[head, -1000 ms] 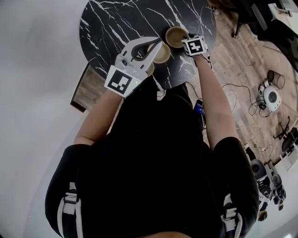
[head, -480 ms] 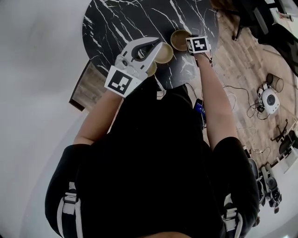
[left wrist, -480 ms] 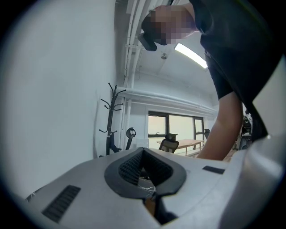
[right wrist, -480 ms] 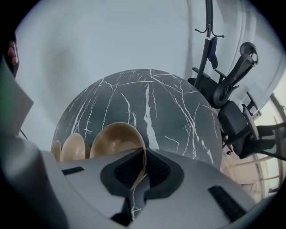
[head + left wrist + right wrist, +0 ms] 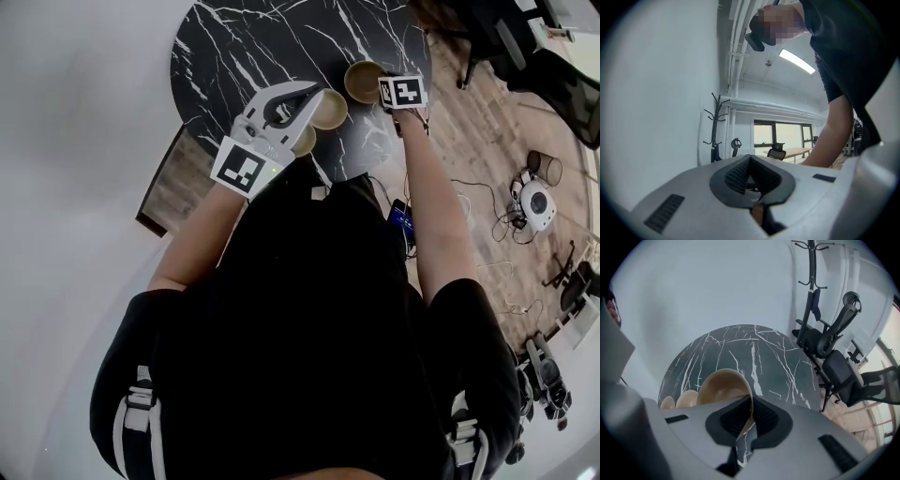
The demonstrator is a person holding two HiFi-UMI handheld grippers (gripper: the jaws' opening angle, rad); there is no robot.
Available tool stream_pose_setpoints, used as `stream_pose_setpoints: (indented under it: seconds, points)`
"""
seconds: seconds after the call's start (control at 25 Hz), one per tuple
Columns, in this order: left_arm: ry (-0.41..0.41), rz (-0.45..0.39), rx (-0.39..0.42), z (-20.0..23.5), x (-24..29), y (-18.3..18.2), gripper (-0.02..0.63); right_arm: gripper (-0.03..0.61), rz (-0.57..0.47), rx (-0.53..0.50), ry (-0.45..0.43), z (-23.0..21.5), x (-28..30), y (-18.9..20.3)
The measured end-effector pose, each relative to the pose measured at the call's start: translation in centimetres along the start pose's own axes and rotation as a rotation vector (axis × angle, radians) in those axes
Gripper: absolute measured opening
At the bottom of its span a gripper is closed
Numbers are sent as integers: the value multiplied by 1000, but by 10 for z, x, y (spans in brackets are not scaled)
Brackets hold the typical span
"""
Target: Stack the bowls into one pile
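Right gripper view shows the right hand-held gripper (image 5: 749, 416), its jaws just closed, pinching the rim of a tan bowl (image 5: 723, 387) tilted over the worktop (image 5: 754, 348)'s near edge. The left hand-held gripper (image 5: 750, 176) looks shut and seemingly empty.

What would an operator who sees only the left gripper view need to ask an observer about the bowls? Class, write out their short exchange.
Operator: My view shows no table. Where are the bowls?
Observer: Three bowls are clustered near the person's edge of a round black marble table.
Operator: Is any of them held?
Observer: Yes. The right gripper's fingers have just been closing and now pinch one bowl's rim.
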State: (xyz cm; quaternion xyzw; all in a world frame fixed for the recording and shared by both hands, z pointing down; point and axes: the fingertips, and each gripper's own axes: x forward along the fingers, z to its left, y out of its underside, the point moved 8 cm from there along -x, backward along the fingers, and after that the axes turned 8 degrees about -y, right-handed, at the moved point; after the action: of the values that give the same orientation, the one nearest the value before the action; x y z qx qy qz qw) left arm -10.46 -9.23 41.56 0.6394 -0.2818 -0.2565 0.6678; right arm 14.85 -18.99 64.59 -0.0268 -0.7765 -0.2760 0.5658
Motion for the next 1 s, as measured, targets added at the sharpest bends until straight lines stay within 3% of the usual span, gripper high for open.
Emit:
stream_pose_setpoints:
  seconds: [0.4,1.0]
  points:
    - [-13,-22,14,1,-36,-12,3,12,-23,-1,-63,50,-11,4]
    - [0,-17,1,13,-64,-14,3,12,79,-35,-138,113,24,29]
